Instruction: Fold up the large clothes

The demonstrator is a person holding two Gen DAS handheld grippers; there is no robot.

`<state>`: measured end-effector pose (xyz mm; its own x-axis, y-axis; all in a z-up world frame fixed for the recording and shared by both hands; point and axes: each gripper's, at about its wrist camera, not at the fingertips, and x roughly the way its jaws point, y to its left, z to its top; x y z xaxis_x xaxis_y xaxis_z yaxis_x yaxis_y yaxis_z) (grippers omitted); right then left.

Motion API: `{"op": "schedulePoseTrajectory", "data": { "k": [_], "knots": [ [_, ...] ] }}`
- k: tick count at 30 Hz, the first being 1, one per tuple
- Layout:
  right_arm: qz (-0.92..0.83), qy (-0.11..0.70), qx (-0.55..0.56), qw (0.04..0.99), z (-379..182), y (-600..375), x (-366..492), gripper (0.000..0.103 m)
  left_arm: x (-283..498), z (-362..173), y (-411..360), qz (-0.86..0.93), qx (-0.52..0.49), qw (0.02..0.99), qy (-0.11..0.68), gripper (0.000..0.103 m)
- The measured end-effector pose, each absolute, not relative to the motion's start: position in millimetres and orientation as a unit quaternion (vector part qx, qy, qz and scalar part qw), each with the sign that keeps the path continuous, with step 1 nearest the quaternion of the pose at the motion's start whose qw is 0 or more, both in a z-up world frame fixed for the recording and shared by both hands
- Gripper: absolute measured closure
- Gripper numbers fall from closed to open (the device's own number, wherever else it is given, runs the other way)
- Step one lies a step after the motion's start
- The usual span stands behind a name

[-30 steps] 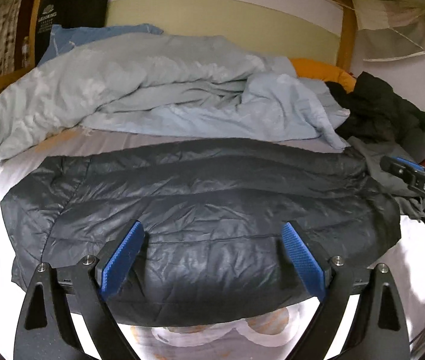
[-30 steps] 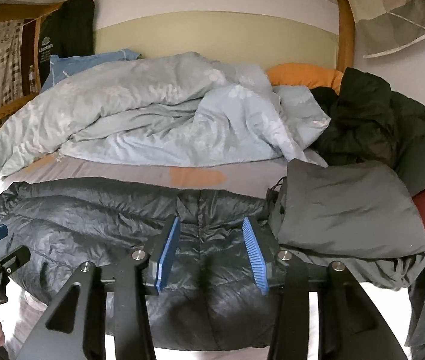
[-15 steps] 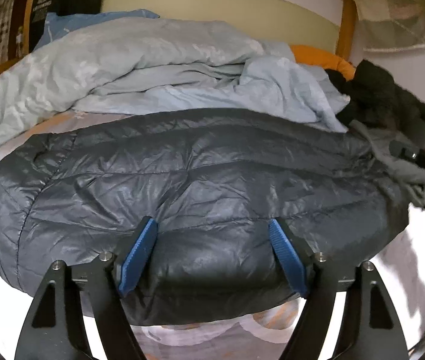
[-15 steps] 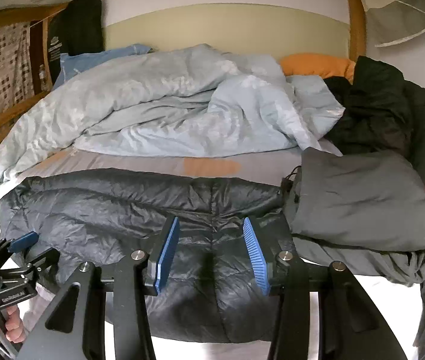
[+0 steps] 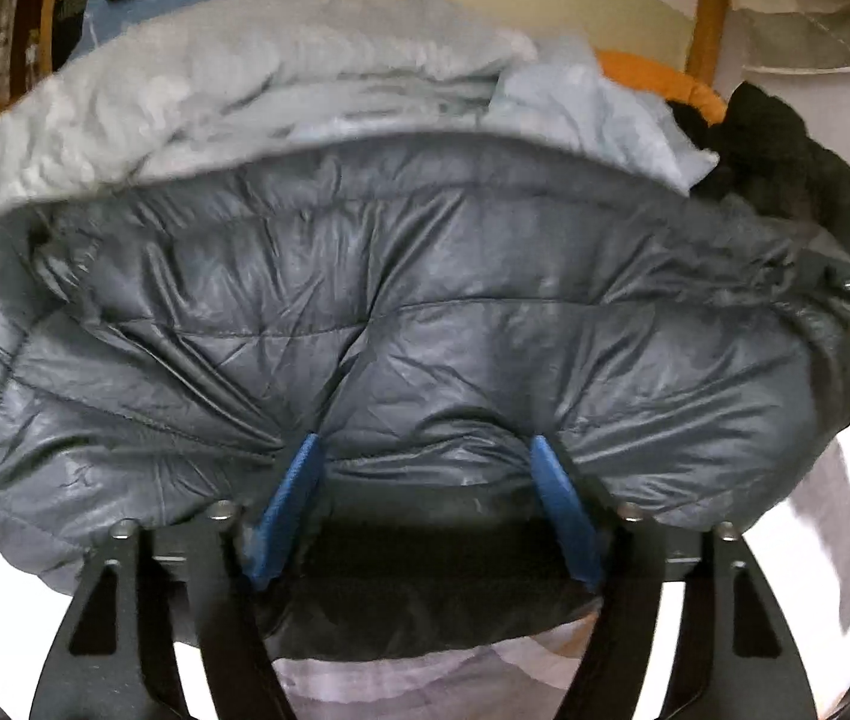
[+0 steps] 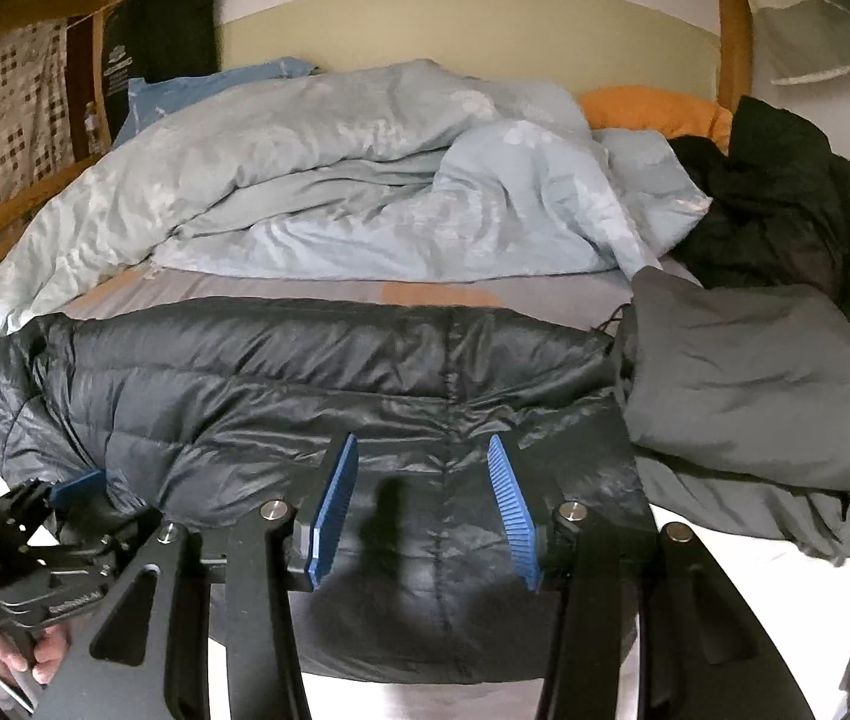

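A dark grey quilted puffer jacket (image 5: 425, 312) lies spread across the bed; it also shows in the right wrist view (image 6: 317, 384). My left gripper (image 5: 425, 450) is open, its blue pads pushed around the jacket's near edge, with fabric bulging between them. In the right wrist view the left gripper (image 6: 74, 489) sits at the jacket's left end. My right gripper (image 6: 422, 456) is open and hovers over the jacket's near edge at the centre seam.
A crumpled light blue duvet (image 6: 365, 180) lies behind the jacket. A folded grey garment (image 6: 748, 384) lies right of it, a black coat (image 6: 796, 210) and an orange pillow (image 6: 652, 111) beyond. Wooden bed posts (image 6: 733, 30) frame the back. White sheet (image 5: 832, 540) lies at the near edge.
My left gripper has moved forward and down onto the jacket, and fabric now sits between its narrowing pads. My right gripper has drifted slightly forward and stays open.
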<state>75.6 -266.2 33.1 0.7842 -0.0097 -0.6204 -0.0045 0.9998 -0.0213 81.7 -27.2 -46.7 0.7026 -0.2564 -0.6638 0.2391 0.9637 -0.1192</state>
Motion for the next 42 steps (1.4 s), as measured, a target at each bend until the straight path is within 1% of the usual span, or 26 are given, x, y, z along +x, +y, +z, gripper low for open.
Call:
{"op": "schedulePoseTrajectory", "data": {
  "k": [2, 3, 4, 6, 7, 9, 11, 13, 15, 16, 17, 19, 21, 23, 27, 28, 29, 32, 35, 37, 39, 41, 42],
  "knots": [
    [0.001, 0.328, -0.013, 0.944, 33, -262, 76, 0.055, 72, -36, -29, -0.148, -0.015, 0.929, 0.339, 0.056],
    [0.002, 0.327, -0.013, 0.945, 35, -260, 77, 0.055, 67, -31, -30, -0.16, -0.016, 0.932, 0.326, 0.062],
    [0.004, 0.325, -0.013, 0.946, 36, -258, 76, 0.055, 63, -25, -32, -0.178, -0.011, 0.934, 0.309, 0.074],
    [0.007, 0.32, -0.014, 0.947, 40, -254, 75, 0.055, 58, -17, -36, -0.182, 0.01, 0.94, 0.288, 0.077],
    [0.009, 0.317, -0.016, 0.948, 42, -253, 75, 0.055, 62, -17, -35, -0.181, 0.003, 0.938, 0.297, 0.079],
    [0.011, 0.311, -0.019, 0.95, 46, -251, 72, 0.055, 73, -26, -25, -0.181, -0.046, 0.923, 0.337, 0.079],
    [0.014, 0.31, -0.019, 0.951, 48, -252, 70, 0.055, 80, -35, -20, -0.182, -0.072, 0.911, 0.364, 0.079],
    [0.012, 0.309, -0.019, 0.951, 48, -256, 69, 0.055, 76, -29, -20, -0.181, -0.07, 0.914, 0.355, 0.08],
    [0.008, 0.31, -0.02, 0.951, 49, -260, 70, 0.055, 66, -12, -21, -0.186, -0.068, 0.925, 0.326, 0.08],
    [0.005, 0.31, -0.018, 0.951, 49, -262, 70, 0.055, 60, -2, -21, -0.185, -0.064, 0.932, 0.306, 0.078],
    [0.004, 0.31, -0.015, 0.95, 50, -263, 70, 0.055, 55, 6, -24, -0.176, -0.052, 0.94, 0.288, 0.07],
    [0.001, 0.311, -0.008, 0.95, 50, -267, 71, 0.055, 51, 12, -33, -0.106, 0.002, 0.956, 0.272, 0.057],
    [-0.002, 0.311, -0.002, 0.951, 51, -270, 72, 0.055, 50, 7, -29, -0.108, -0.017, 0.953, 0.282, 0.057],
    [-0.001, 0.312, -0.001, 0.95, 52, -269, 73, 0.055, 53, 0, -30, -0.133, -0.033, 0.94, 0.311, 0.057],
    [0.001, 0.313, -0.003, 0.95, 51, -269, 73, 0.055, 57, -13, -42, -0.138, -0.021, 0.934, 0.33, 0.057],
    [0.0, 0.313, -0.005, 0.95, 51, -269, 74, 0.055, 60, -20, -45, -0.142, -0.022, 0.927, 0.347, 0.054],
    [-0.001, 0.313, -0.006, 0.95, 51, -268, 74, 0.055, 61, -27, -48, -0.141, -0.015, 0.922, 0.36, 0.049],
    [-0.01, 0.314, -0.006, 0.949, 49, -270, 74, 0.055, 70, -50, -64, -0.135, 0.051, 0.913, 0.381, 0.045],
    [-0.042, 0.308, 0.014, 0.95, 50, -278, 73, 0.055, 77, -57, -58, -0.143, 0.027, 0.907, 0.394, 0.046],
    [-0.016, 0.326, 0.055, 0.944, 54, -288, 76, 0.056, 78, -58, -51, -0.157, 0.006, 0.906, 0.394, 0.046],
    [0.015, 0.328, 0.087, 0.941, 61, -290, 79, 0.055, 79, -58, -46, -0.164, -0.019, 0.906, 0.39, 0.046],
    [0.048, 0.338, 0.1, 0.935, 67, -276, 87, 0.055, 79, -58, -40, -0.169, -0.034, 0.906, 0.387, 0.046],
    [0.073, 0.357, 0.108, 0.925, 68, -265, 94, 0.054, 79, -58, -38, -0.171, -0.039, 0.905, 0.387, 0.046]
  ]
}}
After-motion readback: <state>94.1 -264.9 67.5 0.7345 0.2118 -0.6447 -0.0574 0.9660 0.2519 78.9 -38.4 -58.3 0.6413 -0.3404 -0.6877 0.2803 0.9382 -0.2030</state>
